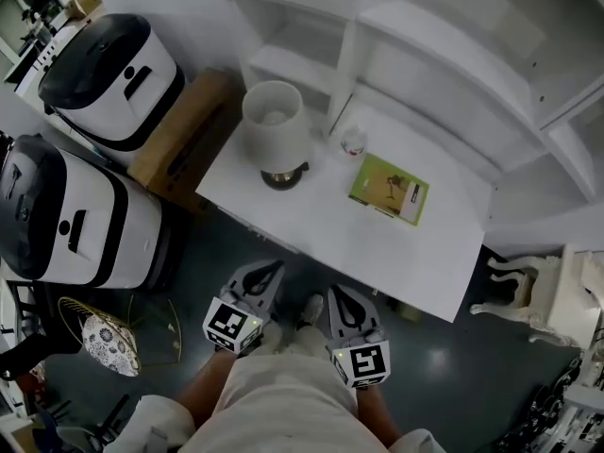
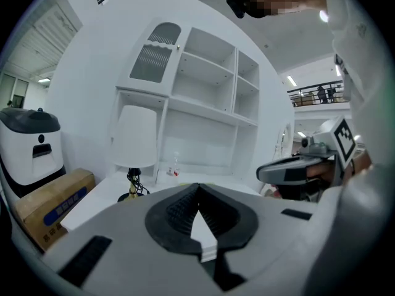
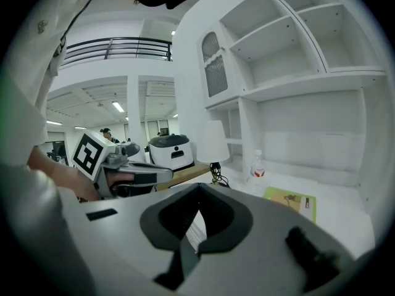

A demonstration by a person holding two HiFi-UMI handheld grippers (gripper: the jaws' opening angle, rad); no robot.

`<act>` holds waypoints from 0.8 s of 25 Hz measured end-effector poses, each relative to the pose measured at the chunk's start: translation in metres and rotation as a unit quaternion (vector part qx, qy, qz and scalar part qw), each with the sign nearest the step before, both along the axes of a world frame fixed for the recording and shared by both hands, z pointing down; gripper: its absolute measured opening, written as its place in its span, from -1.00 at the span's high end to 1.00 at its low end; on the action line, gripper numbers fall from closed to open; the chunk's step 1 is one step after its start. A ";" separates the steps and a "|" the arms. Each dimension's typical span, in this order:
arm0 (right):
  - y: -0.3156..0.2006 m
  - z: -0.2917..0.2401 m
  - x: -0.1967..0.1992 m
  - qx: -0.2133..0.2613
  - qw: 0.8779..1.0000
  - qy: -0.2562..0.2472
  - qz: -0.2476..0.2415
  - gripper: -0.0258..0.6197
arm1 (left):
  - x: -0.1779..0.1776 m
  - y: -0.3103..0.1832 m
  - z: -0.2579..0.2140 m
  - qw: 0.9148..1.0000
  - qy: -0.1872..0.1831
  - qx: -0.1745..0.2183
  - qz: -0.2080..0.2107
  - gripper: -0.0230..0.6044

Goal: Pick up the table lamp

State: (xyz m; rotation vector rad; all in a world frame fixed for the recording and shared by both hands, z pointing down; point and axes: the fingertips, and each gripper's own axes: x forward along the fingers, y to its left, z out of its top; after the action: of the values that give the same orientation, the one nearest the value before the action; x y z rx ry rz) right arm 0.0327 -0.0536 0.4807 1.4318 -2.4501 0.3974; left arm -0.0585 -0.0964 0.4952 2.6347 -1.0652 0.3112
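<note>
1. Grippers: the left gripper [image 1: 272, 270] has its fingers clenched together on nothing.
2. The right gripper [image 1: 340, 296], just beside it, is likewise closed and empty.
3. The table lamp [image 1: 276, 130] stands upright on the white table [image 1: 415, 253], well ahead of both fingertip pairs.
4. A green booklet [image 1: 389, 189] lies ahead of the right fingers, with a small bottle [image 1: 353, 142] between it and the lamp.

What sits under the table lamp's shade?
Left gripper view: a thin stem with black cord coiled round it, on a dark round base. In the head view the shade covers the stem; any bulb is hidden.
</note>
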 end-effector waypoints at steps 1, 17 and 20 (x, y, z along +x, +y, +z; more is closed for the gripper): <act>0.000 0.004 -0.002 -0.003 1.000 0.001 0.003 0.89 | -0.004 -0.006 0.003 1.000 0.003 0.000 -0.001 0.90; -0.004 0.073 -0.023 -0.061 0.997 -0.009 0.045 0.88 | -0.020 -0.081 0.086 1.000 0.008 -0.003 0.022 0.89; -0.005 0.084 -0.025 -0.069 0.996 -0.016 0.051 0.89 | -0.019 -0.101 0.096 1.000 0.011 0.004 0.010 0.89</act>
State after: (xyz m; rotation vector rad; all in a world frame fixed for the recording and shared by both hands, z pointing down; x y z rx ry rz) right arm 0.0081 -0.0584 0.5649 1.5057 -2.3296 0.6053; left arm -0.0778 -0.1974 0.5910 2.6523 -1.0354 0.2828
